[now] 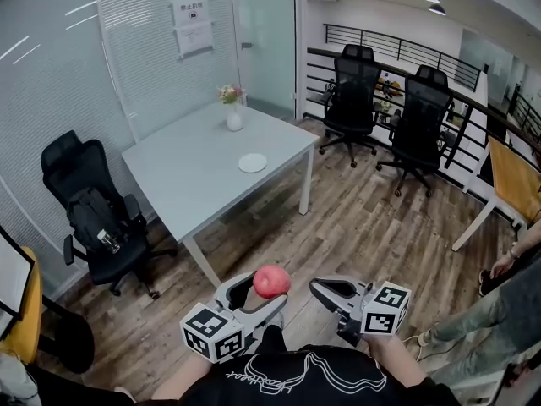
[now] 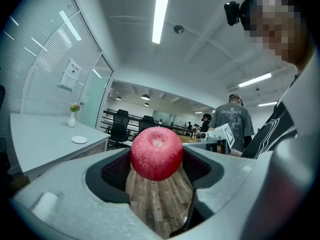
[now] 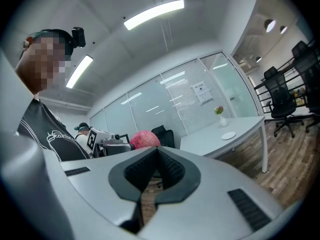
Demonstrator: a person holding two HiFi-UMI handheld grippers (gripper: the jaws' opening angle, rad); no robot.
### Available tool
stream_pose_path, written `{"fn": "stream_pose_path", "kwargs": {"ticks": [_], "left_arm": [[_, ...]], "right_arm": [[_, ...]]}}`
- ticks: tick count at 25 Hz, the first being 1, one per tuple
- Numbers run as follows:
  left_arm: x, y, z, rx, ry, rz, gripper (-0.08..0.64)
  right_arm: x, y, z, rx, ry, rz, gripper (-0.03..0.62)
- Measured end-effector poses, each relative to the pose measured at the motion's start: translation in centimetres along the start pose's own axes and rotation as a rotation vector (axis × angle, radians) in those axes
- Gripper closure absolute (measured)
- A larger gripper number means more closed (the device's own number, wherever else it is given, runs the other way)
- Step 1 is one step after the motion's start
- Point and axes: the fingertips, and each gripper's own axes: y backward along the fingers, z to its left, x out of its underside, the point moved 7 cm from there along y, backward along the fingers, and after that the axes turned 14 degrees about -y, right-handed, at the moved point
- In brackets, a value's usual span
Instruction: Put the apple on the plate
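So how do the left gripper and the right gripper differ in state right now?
The left gripper is shut on the apple; the right gripper holds nothing. The left gripper's jaws stand apart around it; the right gripper's jaws meet. Both carry marker cubes.

A wood-plank floor [image 1: 372, 218] lies under a pale grey table [image 1: 203, 184]; a small vase of flowers [image 1: 234, 115] stands near its far edge; one black office chair [image 1: 97, 214] sits at its left, two more chairs [image 1: 355, 91] by a black railing [image 1: 406, 49]; frosted glass walls [image 1: 51, 74] carry a paper notice [image 1: 193, 25]; strip lights [image 2: 161, 14] glow overhead
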Motion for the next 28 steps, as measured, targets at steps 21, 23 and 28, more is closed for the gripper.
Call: {"fn": "stream_pose_path", "kwargs": {"ticks": [21,23,28], "left_arm": [[0.1,-10.8,23.8,0.041,-0.007,0.035,0.232],[-0.4,-12.1,27.1,0.046,-0.01,0.03,0.232],[-1.5,-14.1,34.7,0.033,-0.009,-0.004,0.232]], "right_arm": [[-10.4,-16.4,-16.7,0.054,-0.053,-0.036,0.583],[-12.2,-18.8,-18.5,0.06,-0.052,-0.036,0.583],[-16.1,-24.2,-21.9,0.061,-0.023,-0.029,0.583]]}}
